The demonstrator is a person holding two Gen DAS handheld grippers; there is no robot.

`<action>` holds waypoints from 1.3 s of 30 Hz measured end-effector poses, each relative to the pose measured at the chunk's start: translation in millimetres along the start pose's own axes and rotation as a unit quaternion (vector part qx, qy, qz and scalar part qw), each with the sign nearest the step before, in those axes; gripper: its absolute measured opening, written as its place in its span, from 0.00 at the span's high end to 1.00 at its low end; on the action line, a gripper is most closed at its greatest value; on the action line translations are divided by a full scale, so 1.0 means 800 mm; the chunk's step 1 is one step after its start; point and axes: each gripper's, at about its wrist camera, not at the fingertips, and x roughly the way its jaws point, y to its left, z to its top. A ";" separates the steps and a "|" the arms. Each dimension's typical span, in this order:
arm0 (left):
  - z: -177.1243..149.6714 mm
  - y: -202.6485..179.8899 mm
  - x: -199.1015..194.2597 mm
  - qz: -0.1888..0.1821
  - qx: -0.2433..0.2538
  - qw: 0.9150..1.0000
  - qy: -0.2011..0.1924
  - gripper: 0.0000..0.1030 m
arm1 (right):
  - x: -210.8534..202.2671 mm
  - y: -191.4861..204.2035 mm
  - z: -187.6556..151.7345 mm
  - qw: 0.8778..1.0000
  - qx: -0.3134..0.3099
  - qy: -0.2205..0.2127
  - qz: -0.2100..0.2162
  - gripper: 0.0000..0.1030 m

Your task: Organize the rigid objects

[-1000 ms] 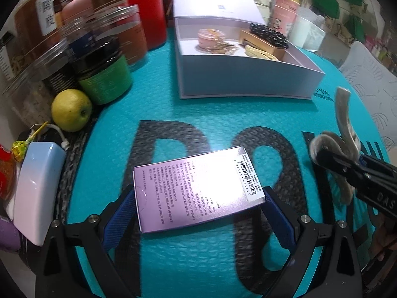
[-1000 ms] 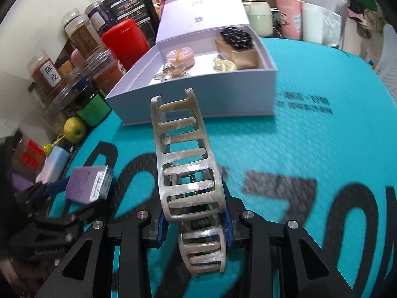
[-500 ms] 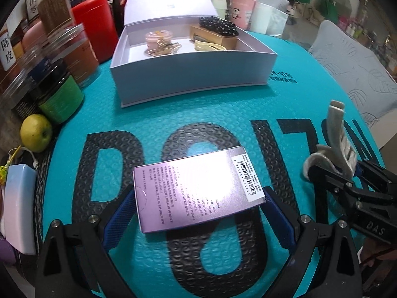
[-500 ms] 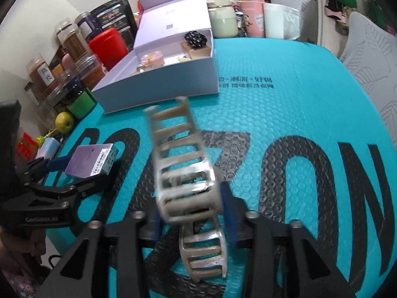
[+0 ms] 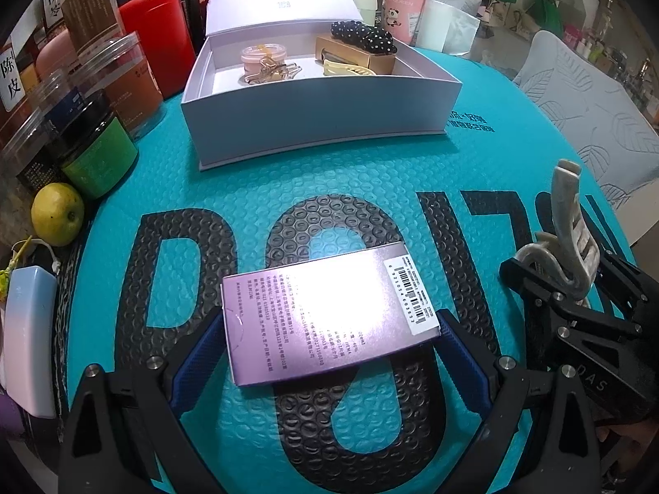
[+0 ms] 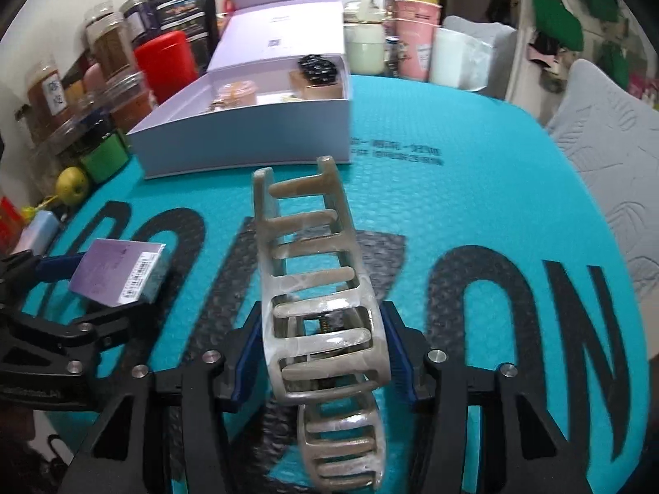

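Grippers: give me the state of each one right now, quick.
Left gripper: closed on the purple box.
Right gripper: fingers have just been opening; hair claw clip sits between them, apparently held.

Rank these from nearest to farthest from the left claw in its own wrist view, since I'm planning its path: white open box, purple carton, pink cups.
1. purple carton, between the left claw's pads.
2. white open box, ahead, mid-mat.
3. pink cups, behind the box, upper right.

Hair claw (image 6: 317,304) lower end cut by frame edge; jar labels (image 5: 10,78) partly cropped.
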 end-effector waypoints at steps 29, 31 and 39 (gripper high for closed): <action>0.025 -0.015 -0.021 -0.019 0.021 0.999 -0.030 0.05 | -0.063 -0.020 0.000 0.993 0.008 -0.097 0.066 0.49; 0.028 -0.018 -0.023 -0.021 0.025 0.999 -0.034 0.05 | -0.068 -0.027 -0.001 0.991 0.021 -0.107 0.071 0.49; 0.035 -0.016 -0.032 -0.009 0.025 0.998 -0.049 0.05 | -0.077 -0.006 0.023 0.984 -0.021 -0.153 0.091 0.49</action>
